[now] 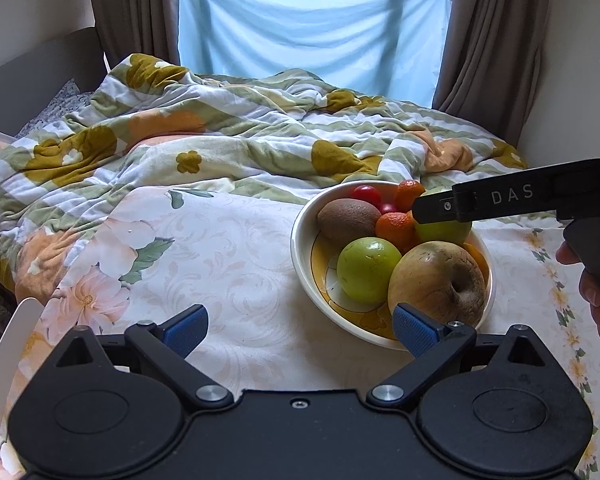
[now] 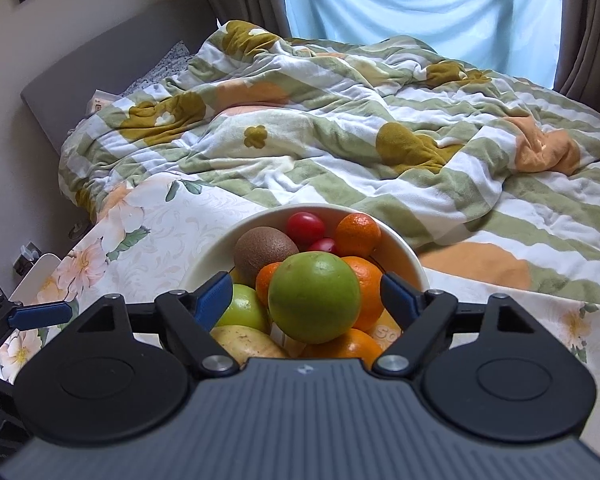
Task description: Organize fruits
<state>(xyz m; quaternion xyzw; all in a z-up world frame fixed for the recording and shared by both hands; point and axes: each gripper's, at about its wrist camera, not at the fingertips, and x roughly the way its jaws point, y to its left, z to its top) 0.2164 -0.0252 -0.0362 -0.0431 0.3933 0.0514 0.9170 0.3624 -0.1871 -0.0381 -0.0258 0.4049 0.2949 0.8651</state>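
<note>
A white bowl [image 1: 300, 240] with a yellow inside stands on the floral tablecloth [image 1: 220, 264]. It holds a kiwi [image 1: 348, 218], red cherry tomatoes [image 1: 367, 194], mandarins [image 1: 396, 228], a green apple [image 1: 366, 271] and a wrinkled yellow-brown apple [image 1: 436, 280]. In the right wrist view my right gripper [image 2: 308, 300] hangs open over the bowl [image 2: 204, 264]. A second green apple [image 2: 314, 296] rests on the pile between its blue pads [image 2: 216, 300], with gaps on both sides. My left gripper [image 1: 300, 330] is open over the cloth at the bowl's near rim, holding nothing.
A bed with a rumpled green-striped duvet [image 1: 220, 136] lies right behind the table. Curtains and a blue sheet cover the window [image 1: 312, 24]. A white curved edge [image 1: 16, 332] sits at the table's left. A person's hand [image 1: 596, 280] holds the right gripper's handle.
</note>
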